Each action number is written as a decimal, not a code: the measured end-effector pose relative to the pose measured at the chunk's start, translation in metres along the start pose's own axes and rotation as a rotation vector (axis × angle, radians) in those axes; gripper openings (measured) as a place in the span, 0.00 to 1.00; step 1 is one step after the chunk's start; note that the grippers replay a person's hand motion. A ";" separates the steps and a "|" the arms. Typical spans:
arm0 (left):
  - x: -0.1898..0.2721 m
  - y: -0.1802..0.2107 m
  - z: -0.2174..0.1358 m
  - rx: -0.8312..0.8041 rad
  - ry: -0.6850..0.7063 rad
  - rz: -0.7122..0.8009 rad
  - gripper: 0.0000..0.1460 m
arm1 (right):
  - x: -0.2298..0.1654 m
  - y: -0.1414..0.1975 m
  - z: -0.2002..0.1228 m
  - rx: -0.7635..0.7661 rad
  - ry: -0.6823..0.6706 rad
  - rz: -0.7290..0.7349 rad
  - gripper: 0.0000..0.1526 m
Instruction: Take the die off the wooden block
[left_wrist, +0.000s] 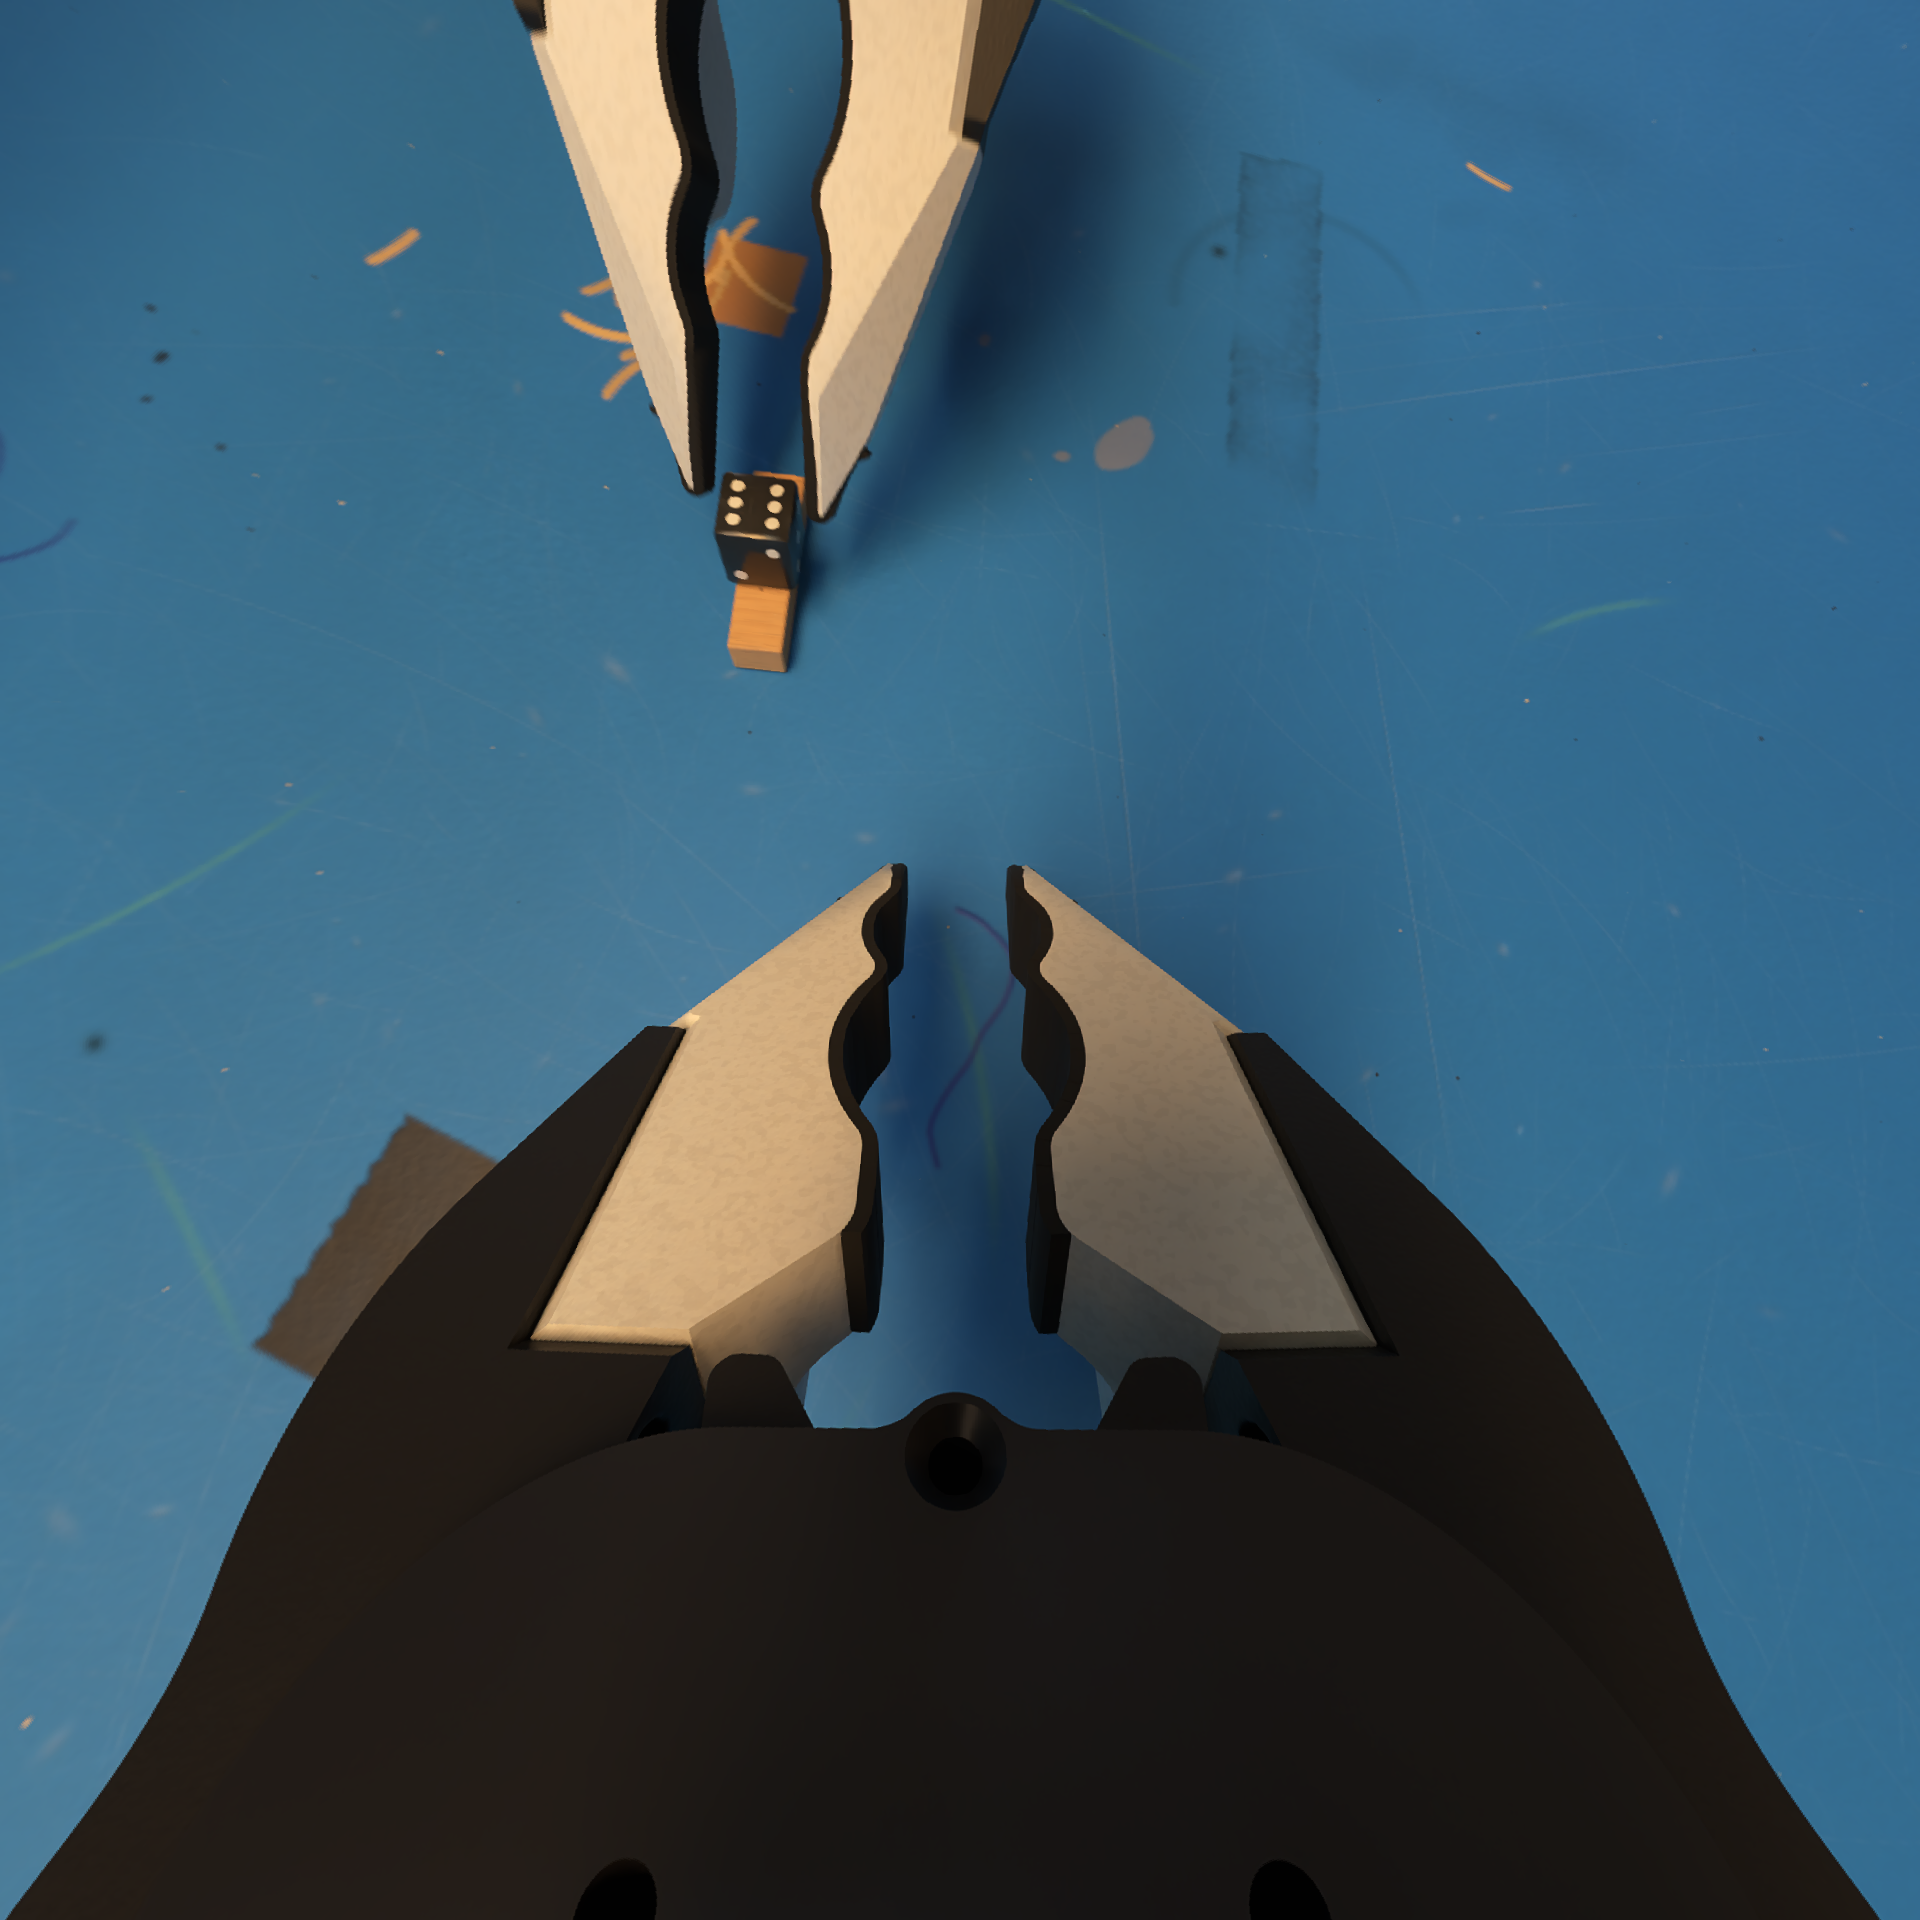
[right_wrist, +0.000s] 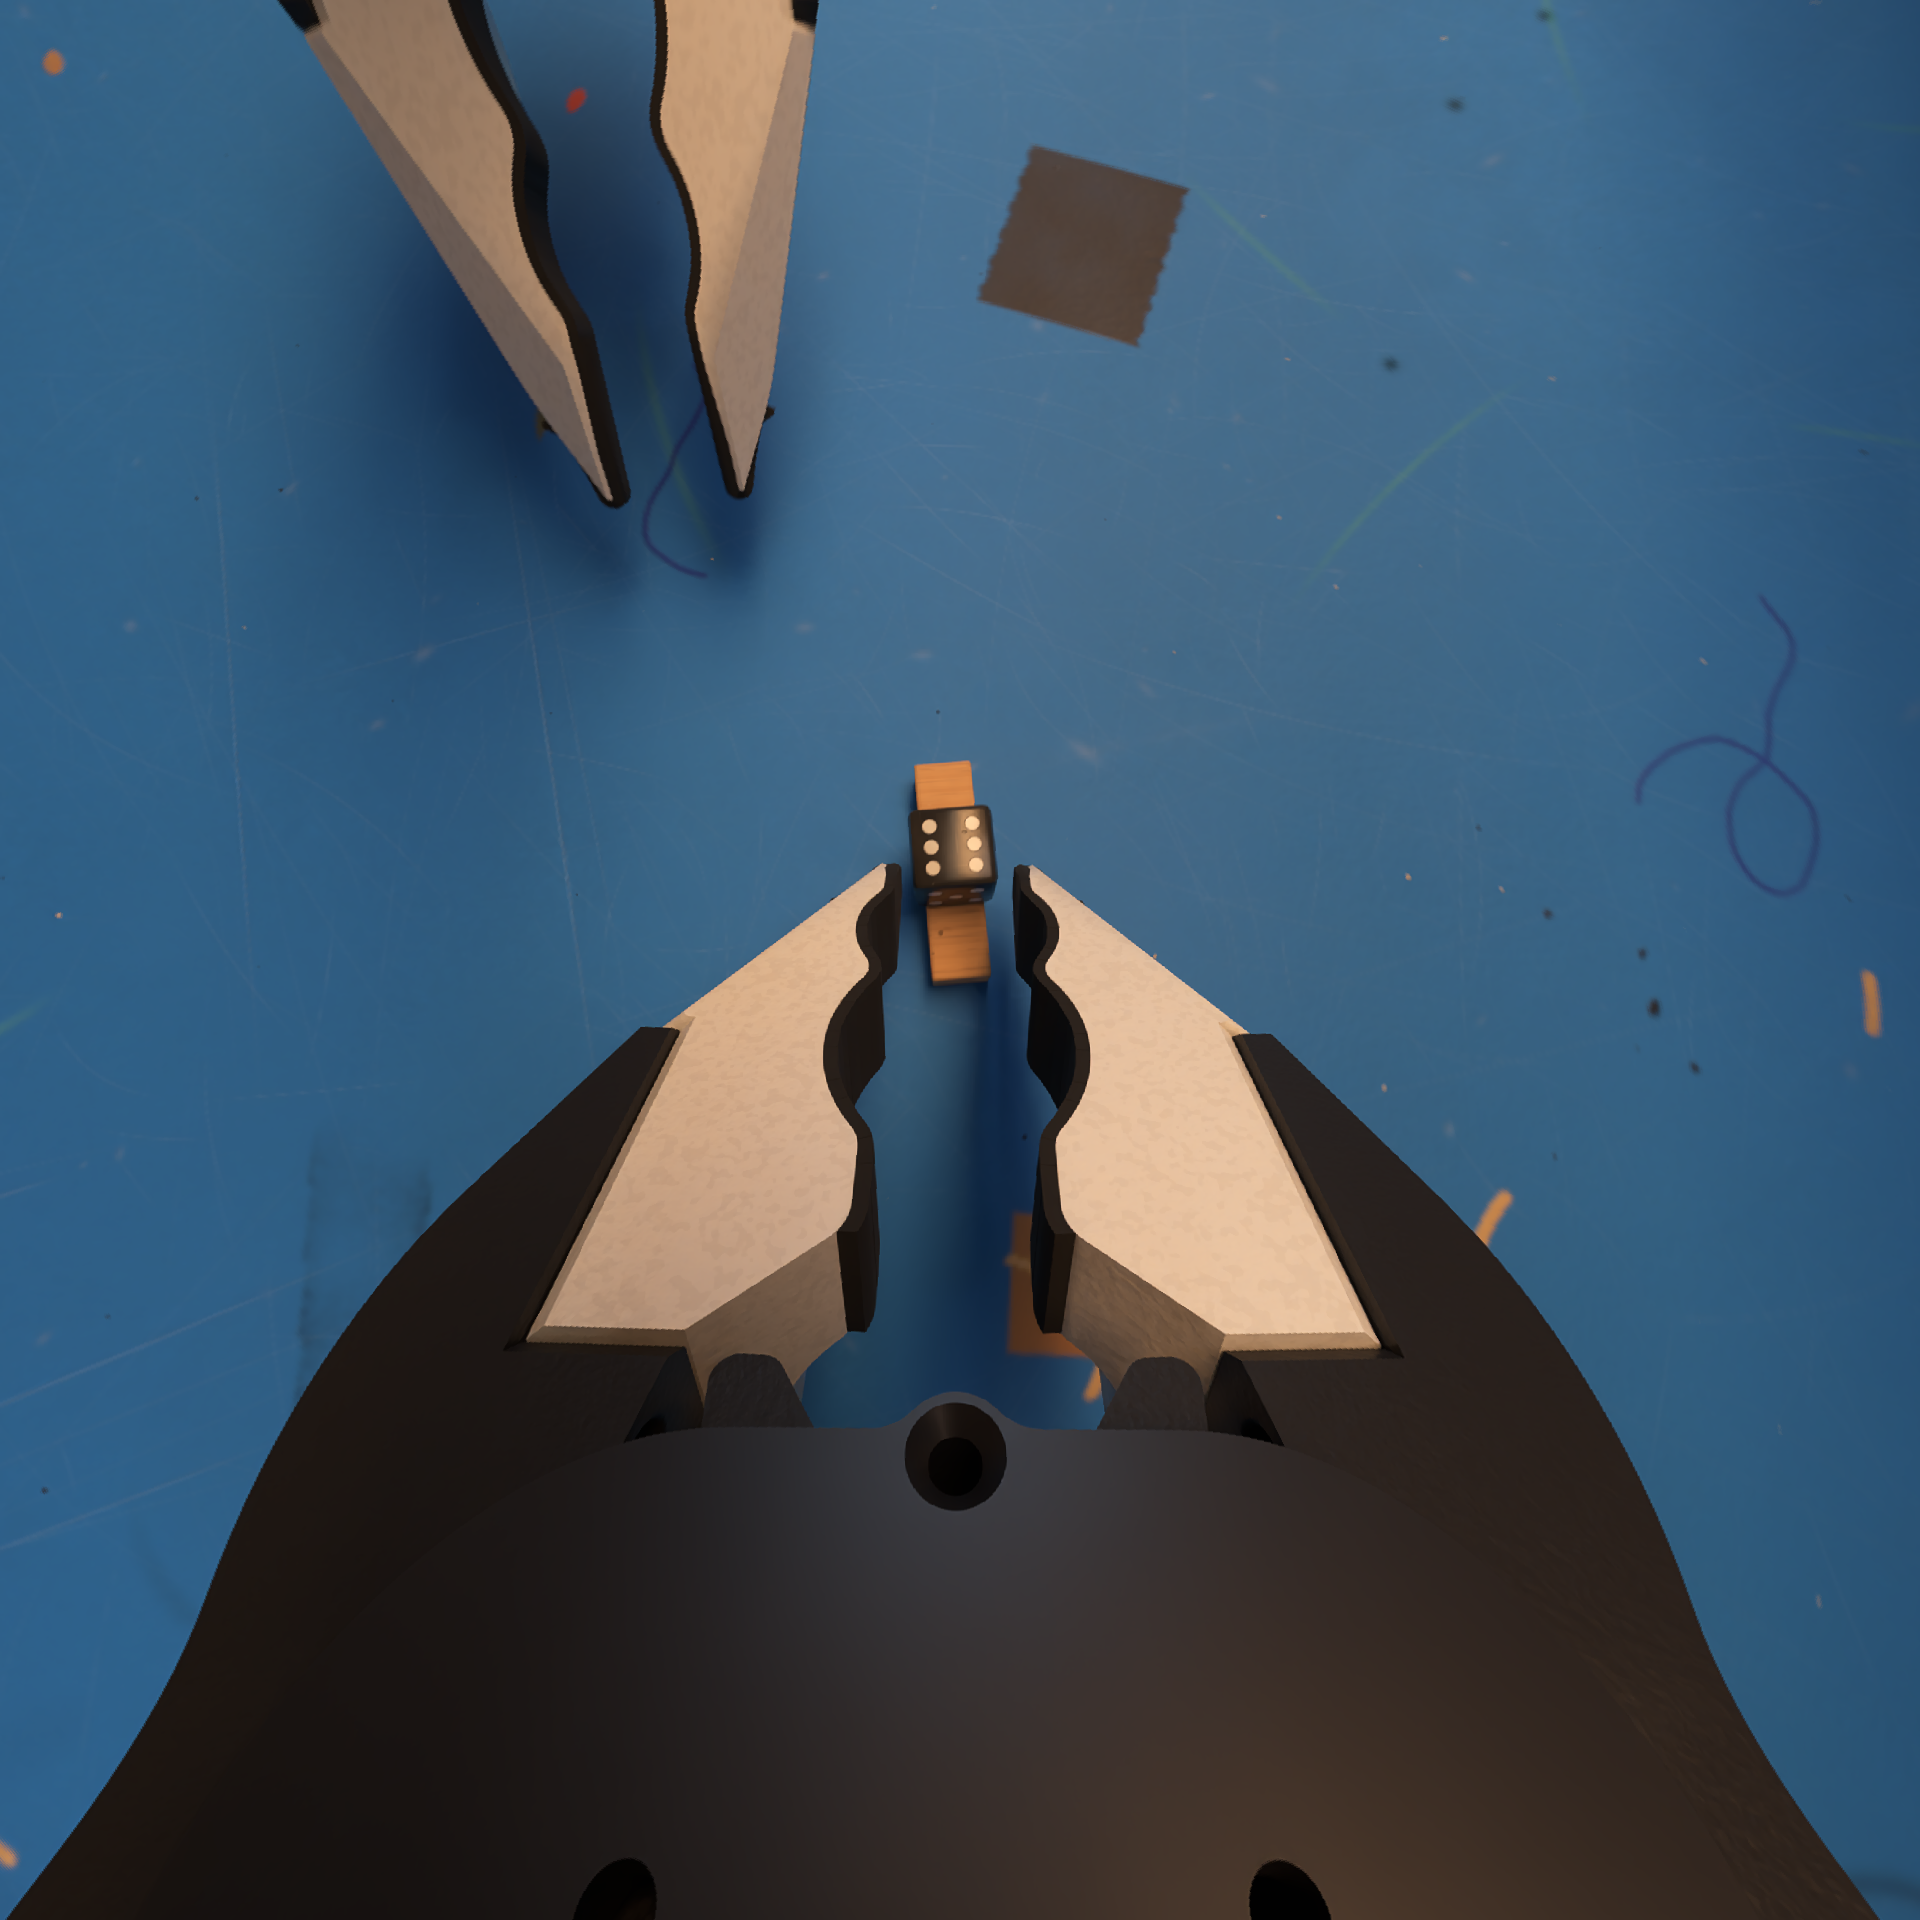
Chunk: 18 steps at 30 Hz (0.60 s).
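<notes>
on the blue counter we see a small wooden block lying flat, with a black die sitting on its middle, six pale dots facing up. both ends of the block stick out from under the die.

from the right wrist view, our right gripper hangs over the block with its fingers spread apart, one tip on either side of the die's near edge. we cannot tell whether the tips touch the die; a thin gap seems to show on each side, so the fingers are released and grip nothing.

from the left wrist view, our left gripper sits well apart from the block, its fingers also parted with only bare counter between them. farther off in that view the right gripper comes down from above, its two tips flanking the die on the block.

in the right wrist view the left gripper shows at the upper left, tips near the counter beside a thin blue scribble.

a dark grey patch of tape lies flat on the counter, away from the block. an orange-brown patch shows between the right gripper's fingers in the left wrist view, and small orange streaks and dark specks dot the surface.
</notes>
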<state>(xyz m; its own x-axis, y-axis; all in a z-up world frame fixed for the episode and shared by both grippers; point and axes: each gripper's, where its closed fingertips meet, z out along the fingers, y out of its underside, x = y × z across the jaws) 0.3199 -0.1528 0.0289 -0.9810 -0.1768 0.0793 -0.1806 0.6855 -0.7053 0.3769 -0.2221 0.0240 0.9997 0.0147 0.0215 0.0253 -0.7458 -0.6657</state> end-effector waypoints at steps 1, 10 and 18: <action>-0.001 -0.001 -0.002 0.002 -0.012 0.002 0.13 | 0.001 0.000 0.003 0.000 -0.020 -0.009 0.14; -0.011 0.005 -0.008 0.005 -0.041 -0.024 0.13 | -0.003 0.000 0.013 0.010 -0.134 -0.015 0.11; -0.016 0.004 -0.011 0.005 -0.054 -0.023 0.13 | -0.006 -0.004 0.011 0.058 -0.148 0.035 0.11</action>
<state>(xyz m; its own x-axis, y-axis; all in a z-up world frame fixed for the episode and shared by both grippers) 0.3338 -0.1391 0.0323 -0.9713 -0.2310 0.0574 -0.2029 0.6774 -0.7070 0.3713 -0.2121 0.0183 0.9898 0.0907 -0.1097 -0.0134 -0.7078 -0.7063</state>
